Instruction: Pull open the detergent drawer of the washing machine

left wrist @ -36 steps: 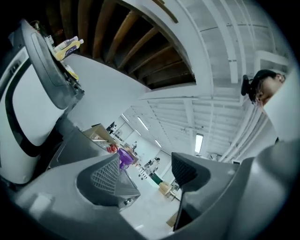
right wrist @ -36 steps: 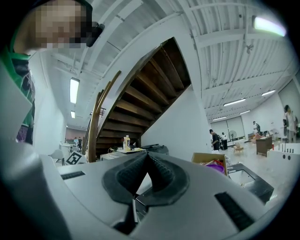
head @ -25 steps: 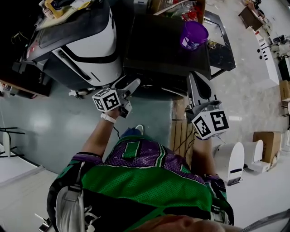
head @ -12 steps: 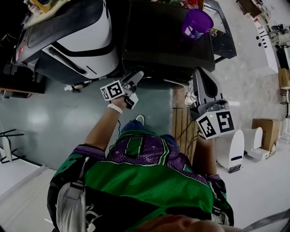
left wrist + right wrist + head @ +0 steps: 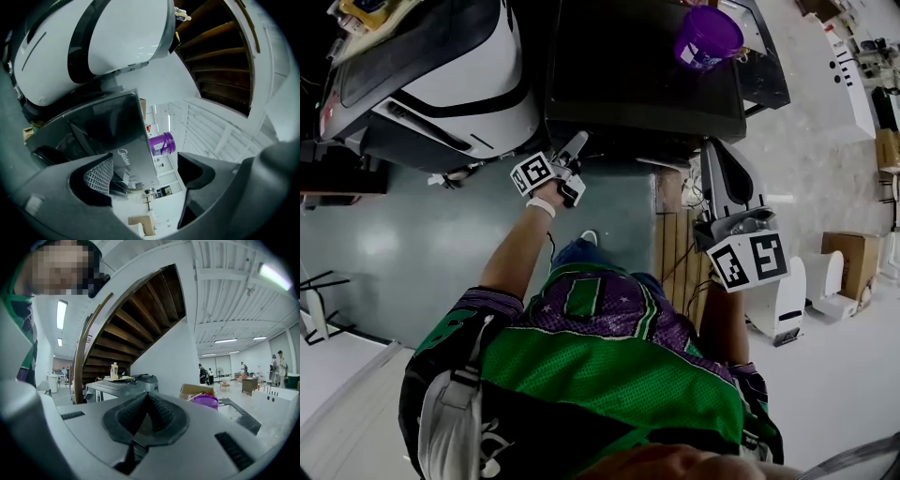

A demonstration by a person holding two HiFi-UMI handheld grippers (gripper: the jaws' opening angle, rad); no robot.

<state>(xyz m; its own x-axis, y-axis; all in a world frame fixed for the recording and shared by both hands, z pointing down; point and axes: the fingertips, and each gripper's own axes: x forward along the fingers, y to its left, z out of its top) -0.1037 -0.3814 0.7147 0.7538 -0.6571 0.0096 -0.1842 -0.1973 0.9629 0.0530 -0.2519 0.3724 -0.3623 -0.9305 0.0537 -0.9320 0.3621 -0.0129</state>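
Observation:
The dark washing machine (image 5: 647, 75) stands ahead of me, seen from above, with a purple cup (image 5: 708, 36) on its top. My left gripper (image 5: 577, 142) reaches level toward the machine's front edge at its left corner. In the left gripper view that gripper (image 5: 145, 171) is open; its jaws have just been opening, and nothing is between them. Beyond them I see the machine's front panel (image 5: 119, 140) with its logo; I cannot make out the drawer. My right gripper (image 5: 717, 155) hangs back on the right, shut (image 5: 146, 401) on nothing.
A big white and black appliance (image 5: 441, 84) stands left of the machine. A wooden pallet (image 5: 675, 253) lies on the floor at its front right. A cardboard box (image 5: 853, 258) and a white device (image 5: 783, 305) sit on the right. A wooden staircase (image 5: 136, 319) rises behind.
My left gripper has sunk and moved up the picture to the machine's front edge, rolling as it went. The right gripper has barely shifted.

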